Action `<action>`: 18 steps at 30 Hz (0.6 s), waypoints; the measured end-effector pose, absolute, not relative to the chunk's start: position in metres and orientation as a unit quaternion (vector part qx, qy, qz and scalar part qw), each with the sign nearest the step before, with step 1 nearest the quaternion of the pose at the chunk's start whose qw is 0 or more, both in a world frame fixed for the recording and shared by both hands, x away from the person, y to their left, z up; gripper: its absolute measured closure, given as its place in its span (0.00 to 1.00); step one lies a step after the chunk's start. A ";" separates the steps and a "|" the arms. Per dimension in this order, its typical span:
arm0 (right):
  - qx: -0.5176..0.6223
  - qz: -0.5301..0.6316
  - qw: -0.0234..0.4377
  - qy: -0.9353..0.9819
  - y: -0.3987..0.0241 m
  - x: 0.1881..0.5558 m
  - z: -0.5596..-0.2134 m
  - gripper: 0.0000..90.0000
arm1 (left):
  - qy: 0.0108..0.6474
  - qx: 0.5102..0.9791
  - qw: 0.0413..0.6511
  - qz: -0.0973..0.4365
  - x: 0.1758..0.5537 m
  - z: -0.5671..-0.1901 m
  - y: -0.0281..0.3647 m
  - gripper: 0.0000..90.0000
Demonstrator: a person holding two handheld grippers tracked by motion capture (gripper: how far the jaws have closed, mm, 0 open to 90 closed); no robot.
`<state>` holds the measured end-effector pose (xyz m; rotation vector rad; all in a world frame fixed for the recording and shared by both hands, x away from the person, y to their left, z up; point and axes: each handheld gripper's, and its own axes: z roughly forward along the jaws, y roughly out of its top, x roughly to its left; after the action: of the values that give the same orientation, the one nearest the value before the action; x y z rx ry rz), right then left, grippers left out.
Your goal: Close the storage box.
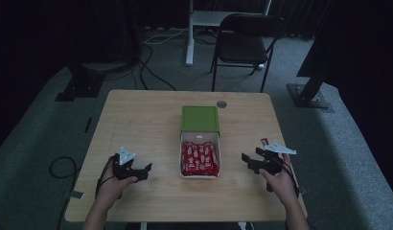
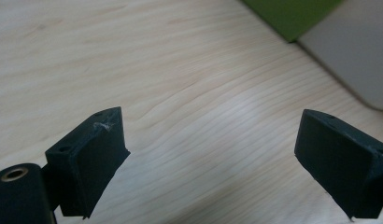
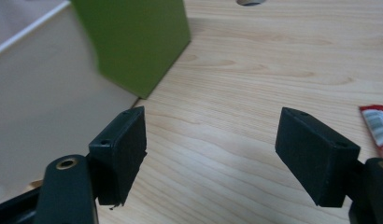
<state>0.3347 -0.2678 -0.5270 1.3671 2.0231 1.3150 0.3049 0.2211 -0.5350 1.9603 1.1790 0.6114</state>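
Left hand-held gripper (image 1: 147, 167) jaws spread, right hand-held gripper (image 1: 245, 158) likewise, flanking box (image 1: 200, 144)

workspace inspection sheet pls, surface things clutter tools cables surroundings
surface: wooden table, round grommet hole near far edge
job's things: white box of red packets, green lid at its far end
clutter: one red packet loose by right tool
grippers: left tool and right tool open, holding nothing, either side of box
cables: black cable on floor at left
surroundings: black folding chair beyond table, grey carpet, dark room
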 end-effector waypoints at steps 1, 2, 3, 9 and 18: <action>0.479 0.471 0.182 0.718 -0.267 0.334 -0.526 0.27 | 0.454 0.770 0.380 0.240 0.305 -0.533 0.218 0.11; 0.474 0.475 0.180 0.719 -0.265 0.333 -0.524 0.27 | 0.449 0.770 0.385 0.238 0.304 -0.532 0.215 0.11; 0.468 0.477 0.181 0.722 -0.264 0.332 -0.523 0.27 | 0.446 0.772 0.387 0.237 0.304 -0.530 0.213 0.11; 0.414 0.508 0.174 0.735 -0.253 0.327 -0.514 0.26 | 0.411 0.783 0.403 0.235 0.305 -0.518 0.198 0.11; 0.360 0.529 0.157 0.752 -0.238 0.323 -0.508 0.24 | 0.357 0.805 0.418 0.221 0.305 -0.510 0.175 0.11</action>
<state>0.3226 -0.2384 -0.5081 1.0310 2.1530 1.5126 0.3050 0.1753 -0.5098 2.0202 0.8953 0.5549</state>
